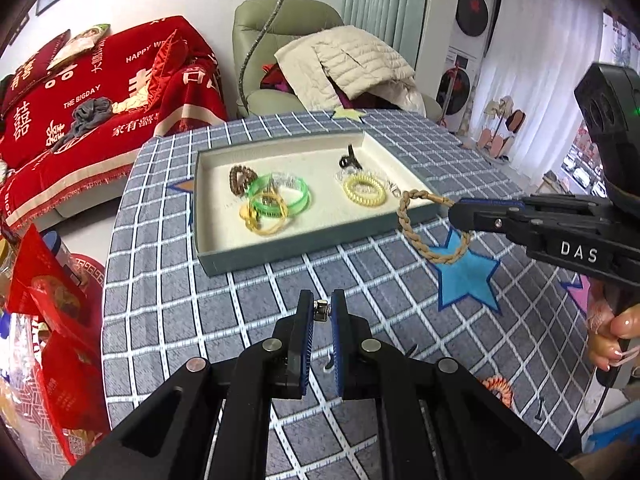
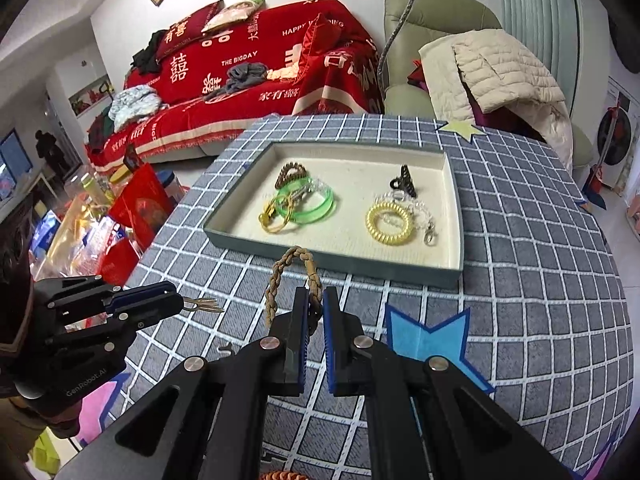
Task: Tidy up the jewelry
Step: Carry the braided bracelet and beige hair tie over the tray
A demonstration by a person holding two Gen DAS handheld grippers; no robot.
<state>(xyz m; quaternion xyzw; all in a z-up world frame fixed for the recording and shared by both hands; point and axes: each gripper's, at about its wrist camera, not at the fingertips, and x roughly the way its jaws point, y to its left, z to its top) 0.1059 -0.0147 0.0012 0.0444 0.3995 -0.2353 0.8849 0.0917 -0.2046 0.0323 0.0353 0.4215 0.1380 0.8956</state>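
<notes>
A shallow grey-green tray [image 1: 320,246] [image 2: 332,266] with a cream lining sits on the checked tablecloth. It holds a green bangle [image 1: 286,196] [image 2: 314,204], a yellow coil tie [image 1: 365,191] [image 2: 390,222], a brown coil tie [image 1: 240,178], gold rings and a black claw clip [image 1: 350,158] [image 2: 404,184]. My right gripper [image 2: 316,304] [image 1: 454,214] is shut on a tan braided bracelet [image 2: 280,280] [image 1: 424,224], held just above the tray's near edge. My left gripper [image 1: 321,308] [image 2: 178,304] is shut on a small gold hair clip [image 2: 204,304] [image 1: 321,310] above the cloth.
An orange coil tie [image 1: 500,388] and small dark hooks lie on the cloth near me. Blue star patches [image 1: 468,276] [image 2: 428,340] mark the cloth. Red bags stand off the table's left edge [image 1: 52,320]. A red sofa and a green armchair stand behind.
</notes>
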